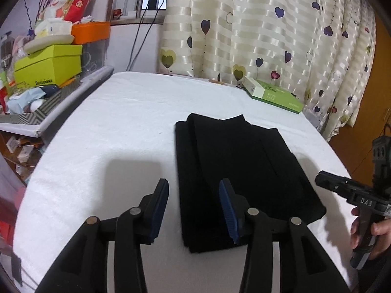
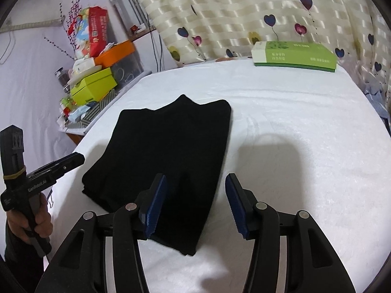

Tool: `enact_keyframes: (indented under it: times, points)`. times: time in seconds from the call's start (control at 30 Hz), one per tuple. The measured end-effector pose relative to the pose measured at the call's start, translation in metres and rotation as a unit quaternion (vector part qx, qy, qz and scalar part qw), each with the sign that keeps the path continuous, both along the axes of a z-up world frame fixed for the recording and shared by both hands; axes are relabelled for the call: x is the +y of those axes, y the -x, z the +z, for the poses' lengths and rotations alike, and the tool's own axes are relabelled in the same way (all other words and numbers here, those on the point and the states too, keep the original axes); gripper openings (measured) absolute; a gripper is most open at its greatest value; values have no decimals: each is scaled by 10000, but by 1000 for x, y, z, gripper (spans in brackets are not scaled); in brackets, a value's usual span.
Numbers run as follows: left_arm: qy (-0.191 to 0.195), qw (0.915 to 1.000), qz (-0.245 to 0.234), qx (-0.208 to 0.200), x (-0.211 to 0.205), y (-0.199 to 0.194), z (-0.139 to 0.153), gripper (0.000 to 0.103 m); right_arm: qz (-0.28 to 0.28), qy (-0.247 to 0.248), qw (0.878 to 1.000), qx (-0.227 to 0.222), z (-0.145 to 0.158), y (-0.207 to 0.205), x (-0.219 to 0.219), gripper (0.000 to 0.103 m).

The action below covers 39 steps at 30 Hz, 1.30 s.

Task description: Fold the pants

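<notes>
Both grippers—left (image 1: 193, 195), right (image 2: 195, 190)—wide apart, empty, above folded pants (image 2: 166, 151).

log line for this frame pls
task: fold pants | pants: folded, flat on white cover | left gripper: open, empty | right gripper: open, empty | both at near edge

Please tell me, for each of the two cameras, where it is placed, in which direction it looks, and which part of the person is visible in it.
Left wrist: on the left claw, open, looking across the white table at the folded black pants; the person's right hand shows.
Right wrist: on the right claw, open, looking likewise at the pants; the left hand shows.
Both share the pants, the table, the green box and the heart-print curtain.
</notes>
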State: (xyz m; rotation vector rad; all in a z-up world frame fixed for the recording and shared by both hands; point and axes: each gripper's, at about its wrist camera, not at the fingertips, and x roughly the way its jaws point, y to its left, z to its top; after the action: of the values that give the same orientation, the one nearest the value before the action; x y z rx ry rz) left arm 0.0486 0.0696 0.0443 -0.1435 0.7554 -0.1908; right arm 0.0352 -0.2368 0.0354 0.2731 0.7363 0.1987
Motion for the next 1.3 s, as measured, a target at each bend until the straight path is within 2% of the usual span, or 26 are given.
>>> enact_keyframes:
  times: [0.37,0.4,0.47,0.63,0.77,0.83,0.9,0.97,1.13,1.3]
  points:
    - [86,9989,-175,420,-9,-47,-21,46,167,-413,9986,273,-13,-35,-11,52]
    - [112,9987,-170,458,-8,-49,-23,50,181,-465,9983,308,-15,-38,-12,52]
    - [260,9983,-143,494,-3,-53,-26,55,206,-516,9977,384,-18,-44,-12,52]
    - [652,9957,-229,618,3,-67,-34,60,249,-570,9971,434,-23,-55,-9,52]
    - [843,9944,-190,606,3,-73,-38,60,208,-471,9978,423,-23,-63,-4,52]
    - [825,9946,-185,599,0,-72,-37,55,175,-439,9978,465,-22,-63,-3,52]
    - [824,9948,-211,559,0,-67,-36,44,204,-468,9975,480,-22,-61,-2,52]
    - [746,9957,-197,508,-3,-64,-33,39,261,-431,9977,455,-22,-58,-1,38]
    - [577,9970,-118,497,-8,-67,-27,30,258,-501,9975,415,-21,-61,-1,20]
    - [663,9970,-124,368,-5,-62,-14,19,275,-557,9977,261,-9,-54,2,16]
